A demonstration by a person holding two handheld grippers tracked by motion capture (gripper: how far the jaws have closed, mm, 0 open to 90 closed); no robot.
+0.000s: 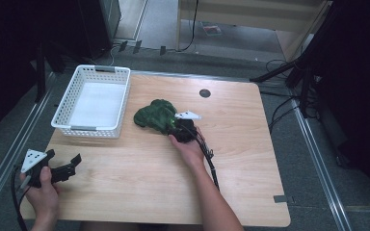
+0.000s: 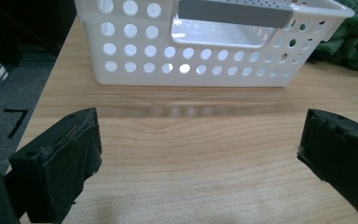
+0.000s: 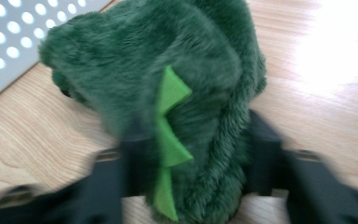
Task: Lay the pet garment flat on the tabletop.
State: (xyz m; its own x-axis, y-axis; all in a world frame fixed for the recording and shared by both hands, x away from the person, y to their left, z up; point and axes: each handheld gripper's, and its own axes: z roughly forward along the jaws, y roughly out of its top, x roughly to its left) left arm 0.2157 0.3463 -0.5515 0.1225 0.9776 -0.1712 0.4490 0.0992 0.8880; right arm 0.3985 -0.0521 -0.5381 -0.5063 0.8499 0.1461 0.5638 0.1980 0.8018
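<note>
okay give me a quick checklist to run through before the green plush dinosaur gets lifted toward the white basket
1. Right gripper jaws on both sides of the plush dinosaur: ok, fur fills the gap and the jaws press into it.
2. Grip position: ok for lifting, across the body along the light green spikes; the view is blurred.
3. White basket has room: ok, nothing lies inside it.
4. Basket close to the toy: ok, it stands just beside the toy.
5. Left gripper out of the way: ok, jaws apart near the table's near left corner, holding nothing.
6. Toy free of the basket wall: cannot tell.
</note>
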